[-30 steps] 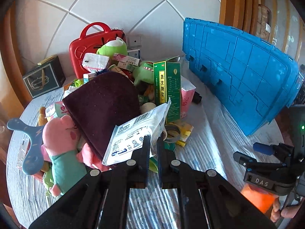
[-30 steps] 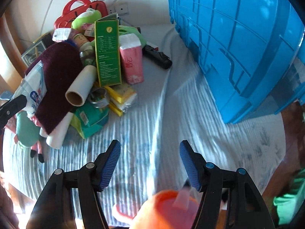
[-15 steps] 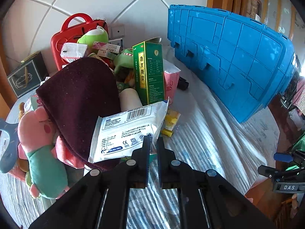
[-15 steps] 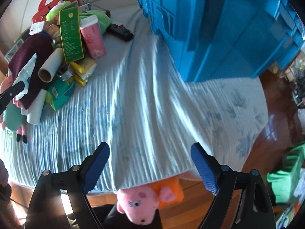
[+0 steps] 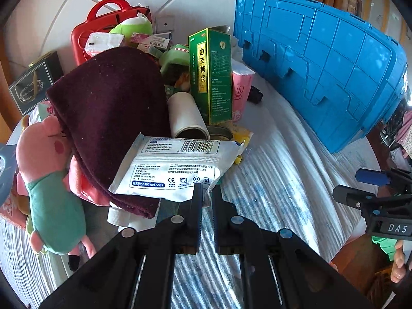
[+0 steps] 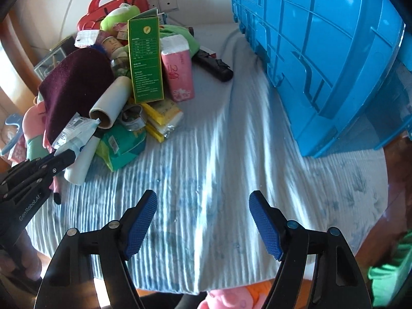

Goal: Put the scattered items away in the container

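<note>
The left gripper (image 5: 207, 193) has its jaws nearly closed, pinching the bottom edge of a flat white plastic packet with a barcode (image 5: 177, 163). The packet's long axis runs roughly 9 to 3 in the left wrist view, barcode end toward 12, and it rests on one dark maroon fuzzy cloth (image 5: 108, 110) at the near edge of the pile.

The right gripper (image 6: 203, 219) is wide open with nothing between its blue pads, over the bare striped cloth on the desk (image 6: 219, 167).

One big blue plastic crate (image 5: 322, 77) stands at 2 o'clock, only its ribbed outer wall showing, so I can't see inside.

In the pile: one tall green carton box (image 5: 211, 74) upright, one pink tissue pack (image 6: 179, 72) just beside it, one white paper roll (image 5: 186, 116) with its open end toward the camera, one pink pig plush in a green dress (image 5: 49, 180) at 9. A second pink plush (image 6: 231, 297) is cut off at the bottom of the right view.
</note>
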`<state>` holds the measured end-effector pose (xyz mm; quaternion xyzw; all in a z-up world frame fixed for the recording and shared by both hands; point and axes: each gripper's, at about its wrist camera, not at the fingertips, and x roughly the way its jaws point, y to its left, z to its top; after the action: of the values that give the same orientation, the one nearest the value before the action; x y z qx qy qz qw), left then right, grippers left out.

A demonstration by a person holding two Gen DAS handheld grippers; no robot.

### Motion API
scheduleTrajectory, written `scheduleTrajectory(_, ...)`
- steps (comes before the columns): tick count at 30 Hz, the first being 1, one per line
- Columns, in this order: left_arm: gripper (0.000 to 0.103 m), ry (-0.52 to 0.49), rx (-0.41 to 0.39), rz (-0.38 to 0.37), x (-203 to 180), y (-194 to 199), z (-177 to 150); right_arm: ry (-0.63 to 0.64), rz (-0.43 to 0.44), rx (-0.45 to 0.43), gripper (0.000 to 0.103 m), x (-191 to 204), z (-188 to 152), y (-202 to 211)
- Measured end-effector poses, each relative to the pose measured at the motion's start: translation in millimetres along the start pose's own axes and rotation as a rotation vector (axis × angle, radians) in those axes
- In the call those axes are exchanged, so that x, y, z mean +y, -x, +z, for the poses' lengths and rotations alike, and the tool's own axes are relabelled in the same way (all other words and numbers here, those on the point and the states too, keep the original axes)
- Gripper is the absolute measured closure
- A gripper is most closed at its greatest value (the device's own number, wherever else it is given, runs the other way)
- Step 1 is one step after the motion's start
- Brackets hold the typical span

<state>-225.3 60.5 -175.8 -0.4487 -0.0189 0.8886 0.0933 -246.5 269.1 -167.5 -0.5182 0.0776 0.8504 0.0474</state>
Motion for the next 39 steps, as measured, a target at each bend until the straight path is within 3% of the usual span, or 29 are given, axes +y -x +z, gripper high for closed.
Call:
scheduleTrajectory(9, 0.096, 0.019, 0.072, 0.029, 0.5, -39.7, -6.4, -0.080, -0.058, 0.087, 0.028, -43.5, -40.8, -12.1)
scheduleTrajectory(21, 0.095, 0.001, 0.147, 0.090, 1.3, -81.3, -14.2, -0.166, -0.067, 0.133, 0.028, -70.2, -65.6, -18.7)
scheduleTrajectory(28, 0.100, -0.089, 0.071, 0.040, -28.9, -45.4, -34.9, -0.201, -0.091, 0.100, 0.028, -78.9, -84.6, -5.7)
scheduleTrajectory(34, 0.100, -0.134, 0.058, 0.001, -64.7, -18.9, -56.0, -0.323, -0.115, 0.142, 0.028, -115.4, -140.5, 1.0)
scheduleTrajectory(39, 0.100, -0.135, 0.055, 0.038, -88.2, -13.0, -59.9, -0.404, -0.136, 0.218, 0.028, -160.2, -194.5, -15.3)
